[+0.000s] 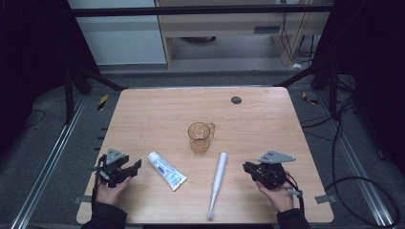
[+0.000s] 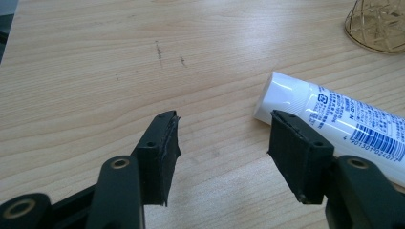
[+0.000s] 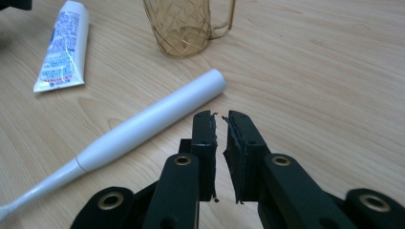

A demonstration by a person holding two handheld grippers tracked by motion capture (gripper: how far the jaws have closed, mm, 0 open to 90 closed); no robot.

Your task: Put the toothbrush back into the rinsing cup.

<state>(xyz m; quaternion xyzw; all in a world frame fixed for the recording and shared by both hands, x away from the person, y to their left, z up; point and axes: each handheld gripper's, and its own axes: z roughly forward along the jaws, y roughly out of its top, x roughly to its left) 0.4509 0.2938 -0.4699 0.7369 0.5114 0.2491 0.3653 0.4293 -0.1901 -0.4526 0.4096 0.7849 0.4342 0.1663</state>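
A white toothpaste tube (image 1: 166, 170) lies slantwise on the wooden table (image 1: 143, 114), left of centre. To its right lies a white electric toothbrush (image 1: 218, 179), head toward the front edge. Behind them stands an amber glass mug (image 1: 200, 137), upright. My left gripper (image 1: 135, 166) rests at the front left, open and empty; in the left gripper view (image 2: 224, 121) the tube's cap end (image 2: 286, 95) lies just beyond its right jaw. My right gripper (image 1: 246, 167) sits right of the toothbrush (image 3: 143, 126). Its jaws (image 3: 219, 117) are nearly together, with nothing between them.
A small black disc (image 1: 236, 99) is set in the table near its far edge. Bare wood stretches across the far half and the right side. Metal frame rails and cables run along the floor on both sides.
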